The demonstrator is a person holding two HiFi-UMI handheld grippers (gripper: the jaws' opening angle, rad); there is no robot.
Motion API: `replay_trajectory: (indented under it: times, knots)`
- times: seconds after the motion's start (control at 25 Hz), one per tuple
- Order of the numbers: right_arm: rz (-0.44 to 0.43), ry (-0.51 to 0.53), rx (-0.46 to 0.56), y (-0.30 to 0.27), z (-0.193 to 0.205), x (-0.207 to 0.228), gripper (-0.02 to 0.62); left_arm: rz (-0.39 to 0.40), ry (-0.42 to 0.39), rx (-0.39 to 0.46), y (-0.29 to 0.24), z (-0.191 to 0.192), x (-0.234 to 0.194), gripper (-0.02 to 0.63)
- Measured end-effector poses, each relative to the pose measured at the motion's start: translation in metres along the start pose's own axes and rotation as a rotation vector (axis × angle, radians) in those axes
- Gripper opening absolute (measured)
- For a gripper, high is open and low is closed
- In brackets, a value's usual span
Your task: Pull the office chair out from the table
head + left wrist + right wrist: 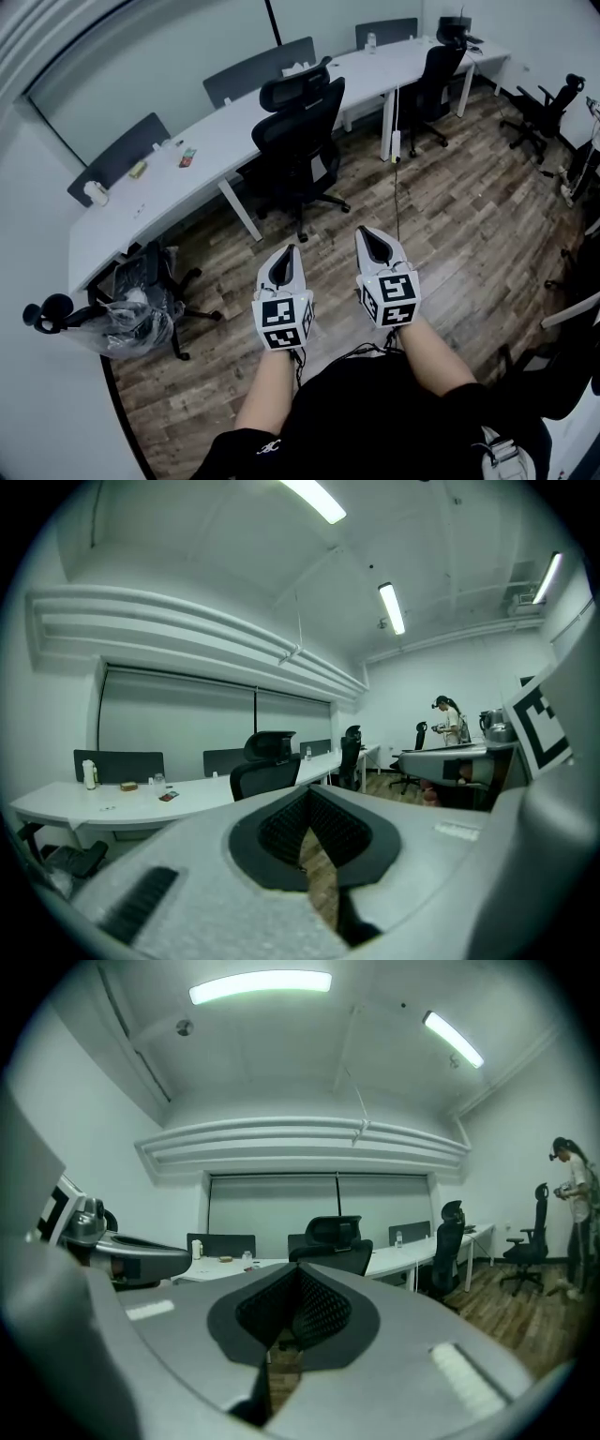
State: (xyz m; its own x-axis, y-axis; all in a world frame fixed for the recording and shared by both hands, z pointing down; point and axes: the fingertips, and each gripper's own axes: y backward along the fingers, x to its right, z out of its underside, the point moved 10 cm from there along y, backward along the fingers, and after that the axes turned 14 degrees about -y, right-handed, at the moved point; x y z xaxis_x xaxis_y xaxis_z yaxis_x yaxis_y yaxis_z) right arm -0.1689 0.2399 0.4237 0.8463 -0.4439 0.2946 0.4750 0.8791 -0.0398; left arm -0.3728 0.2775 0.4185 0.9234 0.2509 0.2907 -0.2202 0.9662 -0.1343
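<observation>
Black mesh office chair with headrest [300,141] drawn up to the long white table [216,141], well ahead across the wood-plank floor [441,244]. Closer in, white left gripper [286,253] and white right gripper [370,239], both clenched on nothing, side by side, aimed chairward, probably lining up the approach. Not yet within reach, nothing touched.

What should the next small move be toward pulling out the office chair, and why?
Probably carry both claws forward toward the office chair. The left claw and right claw are shut, empty and well short of it, and it stands close against the table.
</observation>
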Motion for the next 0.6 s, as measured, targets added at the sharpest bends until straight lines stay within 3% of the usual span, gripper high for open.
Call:
replay_trajectory:
  times: [0.4,0.6]
  knots:
    - [-0.114,0.099,-0.036,-0.028,-0.036,0.095,0.009,-0.060,0.016,-0.007,-0.084,-0.033,0.065,0.006]
    - [-0.115,0.127,-0.052,-0.032,-0.042,0.130,0.009,-0.059,-0.005,-0.026,-0.111,-0.041,0.089,0.006]
